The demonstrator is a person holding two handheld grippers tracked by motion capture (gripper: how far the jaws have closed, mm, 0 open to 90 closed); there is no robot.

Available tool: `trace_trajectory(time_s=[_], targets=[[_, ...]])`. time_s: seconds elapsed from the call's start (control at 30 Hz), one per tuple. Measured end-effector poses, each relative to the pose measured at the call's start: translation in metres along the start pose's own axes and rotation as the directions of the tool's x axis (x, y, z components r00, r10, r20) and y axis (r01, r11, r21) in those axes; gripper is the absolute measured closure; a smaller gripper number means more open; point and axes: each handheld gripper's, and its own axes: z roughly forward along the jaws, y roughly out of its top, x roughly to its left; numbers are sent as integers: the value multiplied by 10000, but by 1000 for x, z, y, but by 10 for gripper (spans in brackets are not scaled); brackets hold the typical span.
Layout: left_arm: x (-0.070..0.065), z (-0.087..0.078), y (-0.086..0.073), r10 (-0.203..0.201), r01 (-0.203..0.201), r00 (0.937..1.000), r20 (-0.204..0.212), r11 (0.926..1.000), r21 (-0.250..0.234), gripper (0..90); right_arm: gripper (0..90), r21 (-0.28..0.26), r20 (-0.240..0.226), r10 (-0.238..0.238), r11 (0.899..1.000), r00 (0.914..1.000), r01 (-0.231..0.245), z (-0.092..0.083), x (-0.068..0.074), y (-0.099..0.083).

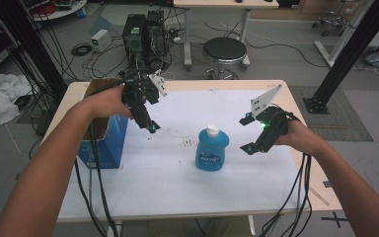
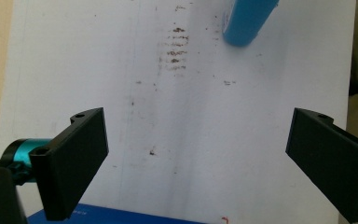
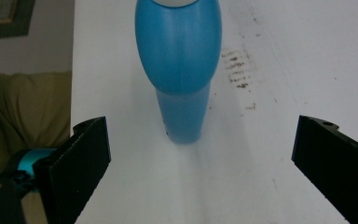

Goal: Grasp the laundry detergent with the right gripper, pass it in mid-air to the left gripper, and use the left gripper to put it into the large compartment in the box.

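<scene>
Bottle was the thing both hands seemed to care about. It was blue with a white cap, and it stood upright near the middle of the white table. A blue box with an open top sat at the table's left side, well apart from the bottle.

Neither gripper held anything. The left gripper hung above the table just beside the box, and its jaws stood wide apart with bare table between them. The right gripper hung near the bottle on its right side, and its jaws were spread wide too. In the right gripper view, the bottle stood straight ahead between the two jaws, but farther off, not touching them.

It looked like the reaching step, with the grab not yet done. The right gripper looked like the one to take the bottle. The next move would likely call for it to slide forward until the bottle's body sat between the jaws, and then squeeze gently. The bottle was round and smooth, so a hold low on the body might work best. The bottle might then go into the box, but that was only a guess.

Some things were hard to see. The words on the bottle's label were too blurry to read. In the left gripper view, just the bottom of the bottle showed at the top edge. The inside of the box was hidden by the left arm. Brown smudges marked the table, and what they were could not be told.
</scene>
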Motion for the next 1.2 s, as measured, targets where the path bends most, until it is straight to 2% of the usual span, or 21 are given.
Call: trace_trajectory(time_s=[0.23,0.63,1.2], targets=[[-2,1,1,108,-108,9999,72,9999,57,56,33,-611,-162,256,9978,9995,-266,22,5,-18],[-3,3,-1,29,-29,10000,65,10000,44,56,33,-1615,-157,526,9854,9985,-544,37,9,-33],[-3,8,0,93,-93,9999,114,10000,-33,56,33,-2171,-410,423,9749,9983,-502,64,5,-38]])
